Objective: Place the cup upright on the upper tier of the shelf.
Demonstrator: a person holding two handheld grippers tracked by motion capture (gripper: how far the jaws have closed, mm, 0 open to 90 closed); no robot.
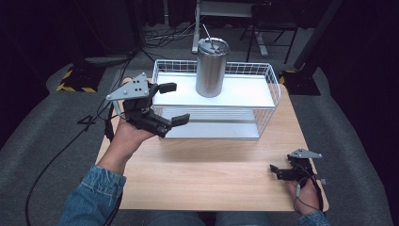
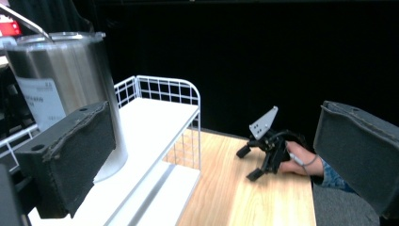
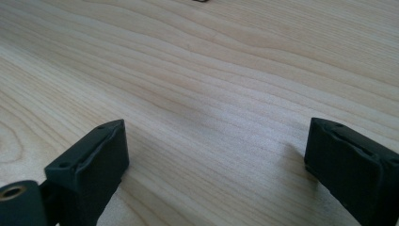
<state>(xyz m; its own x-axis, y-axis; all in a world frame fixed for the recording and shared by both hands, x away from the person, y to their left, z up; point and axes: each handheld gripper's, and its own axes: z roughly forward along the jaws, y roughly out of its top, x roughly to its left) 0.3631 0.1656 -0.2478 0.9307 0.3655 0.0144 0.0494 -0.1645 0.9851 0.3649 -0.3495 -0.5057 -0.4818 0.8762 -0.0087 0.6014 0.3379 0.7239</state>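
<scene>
Tumbler [image 1: 212, 67], steel with a clear lid and a straw, stands upright on the top shelf of the white wire rack [image 1: 272, 80], at about twelve o'clock on the table [image 1: 211, 174]. The left gripper [image 1: 173, 102] hovers by the rack's nine o'clock end, jaws wide and holding nothing, turned toward the cup. In the left gripper view the tumbler [image 2: 66, 80] sits off to the left, behind the near pad, not between the two. To grasp well, I would judge the hand should swing until the cup is centred in the gap, then close low on the body, clear of the rack's rail. The right gripper [image 1: 281, 172] rests at four o'clock on the wood, jaws spread, empty.
</scene>
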